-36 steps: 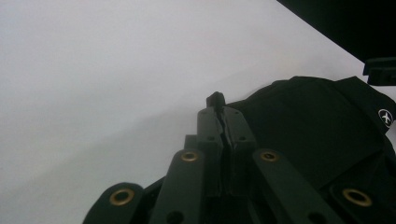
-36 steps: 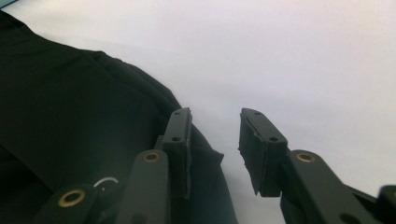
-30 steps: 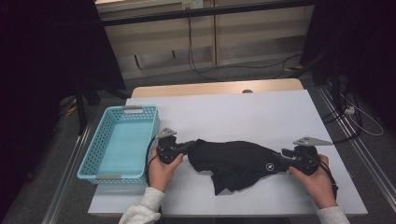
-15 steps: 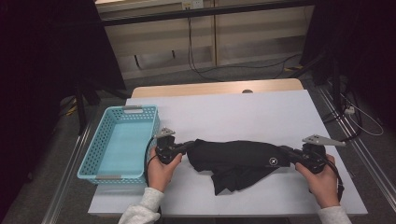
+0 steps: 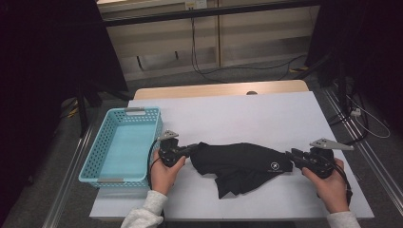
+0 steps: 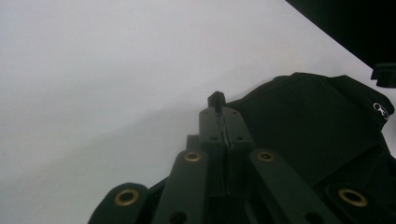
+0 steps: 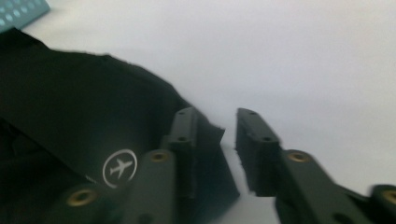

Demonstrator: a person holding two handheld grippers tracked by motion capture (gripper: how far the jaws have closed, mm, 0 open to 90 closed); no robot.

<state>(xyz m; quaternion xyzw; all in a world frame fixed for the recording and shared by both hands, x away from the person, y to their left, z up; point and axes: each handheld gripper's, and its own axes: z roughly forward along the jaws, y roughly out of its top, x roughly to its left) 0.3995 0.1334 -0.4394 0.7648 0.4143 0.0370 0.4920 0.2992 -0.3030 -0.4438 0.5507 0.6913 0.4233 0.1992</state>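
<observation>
Now black garment [image 5: 240, 164] between tongs: left tongs [image 5: 194, 148] clamp edge, right tongs [image 5: 291, 157] parted.

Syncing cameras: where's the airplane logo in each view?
High view: airplane logo at the black garment's right end, just left of the right gripper.
Left gripper view: far right edge.
Right gripper view: lower left, beside the near jaw.
Shared landmark: the garment itself.

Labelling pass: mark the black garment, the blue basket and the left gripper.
black garment [image 5: 242, 161]: high view, middle of the cloth.
blue basket [image 5: 93, 164]: high view, left wall.
left gripper [image 6: 217, 100]: left gripper view, closed jaw tips.
</observation>
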